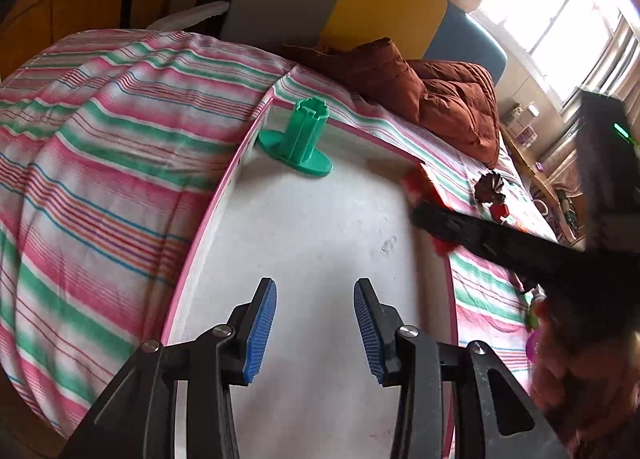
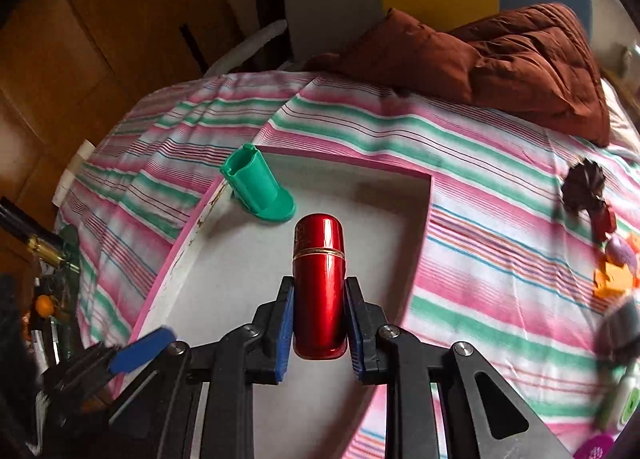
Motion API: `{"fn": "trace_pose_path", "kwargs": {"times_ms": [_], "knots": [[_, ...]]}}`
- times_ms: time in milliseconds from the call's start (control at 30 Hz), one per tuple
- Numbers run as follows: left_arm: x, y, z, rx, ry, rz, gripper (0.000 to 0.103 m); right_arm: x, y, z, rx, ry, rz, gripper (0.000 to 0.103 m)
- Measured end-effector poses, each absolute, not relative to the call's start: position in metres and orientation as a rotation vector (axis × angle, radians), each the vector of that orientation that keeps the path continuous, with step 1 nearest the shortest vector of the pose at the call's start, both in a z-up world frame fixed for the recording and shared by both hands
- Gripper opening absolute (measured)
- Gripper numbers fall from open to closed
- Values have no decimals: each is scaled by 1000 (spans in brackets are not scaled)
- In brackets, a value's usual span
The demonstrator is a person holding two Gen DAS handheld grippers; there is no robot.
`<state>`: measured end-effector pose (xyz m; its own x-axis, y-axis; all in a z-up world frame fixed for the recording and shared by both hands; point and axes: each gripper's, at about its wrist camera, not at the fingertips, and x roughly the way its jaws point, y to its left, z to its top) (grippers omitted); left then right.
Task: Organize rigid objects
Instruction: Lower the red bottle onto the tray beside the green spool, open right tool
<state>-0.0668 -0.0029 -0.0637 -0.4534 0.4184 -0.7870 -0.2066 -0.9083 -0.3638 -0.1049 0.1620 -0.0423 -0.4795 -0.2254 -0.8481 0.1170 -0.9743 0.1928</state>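
red canister (image 2: 319,287) between right jaws, over tray (image 2: 384,219)

Shallow pink-rimmed white tray (image 2: 224,195) on the striped bedsheet (image 2: 500,227). Green plastic spool holder (image 2: 256,191) inside, at far left corner. Red metal cylindrical flask (image 2: 319,287) over tray centre, between right gripper (image 2: 319,323) fingers. Brown quilted blanket (image 2: 520,59) behind tray, to the right. Left gripper (image 1: 315,333) above tray's near end.

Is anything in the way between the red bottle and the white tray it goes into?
Nothing visible blocks it. The right gripper holds the red bottle over the bare floor of the white tray. The green spool holder stands off in the tray's far left corner, apart from the bottle.
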Motion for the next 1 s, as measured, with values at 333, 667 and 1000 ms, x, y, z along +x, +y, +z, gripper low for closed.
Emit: {"fn": "trace_pose_path", "kwargs": {"times_ms": [333, 667, 1000], "knots": [[-51, -15, -65, -1374, -314, 2390, 40, -160, 141, -61, 1528, -48, -2578, 24], [-43, -9, -64, -1373, -305, 2380, 40, -153, 156, -51, 1480, -134, -2636, 34], [-31, 11, -59, -1351, -298, 2351, 40, -70, 186, -23, 1383, -166, -2654, 46]]}}
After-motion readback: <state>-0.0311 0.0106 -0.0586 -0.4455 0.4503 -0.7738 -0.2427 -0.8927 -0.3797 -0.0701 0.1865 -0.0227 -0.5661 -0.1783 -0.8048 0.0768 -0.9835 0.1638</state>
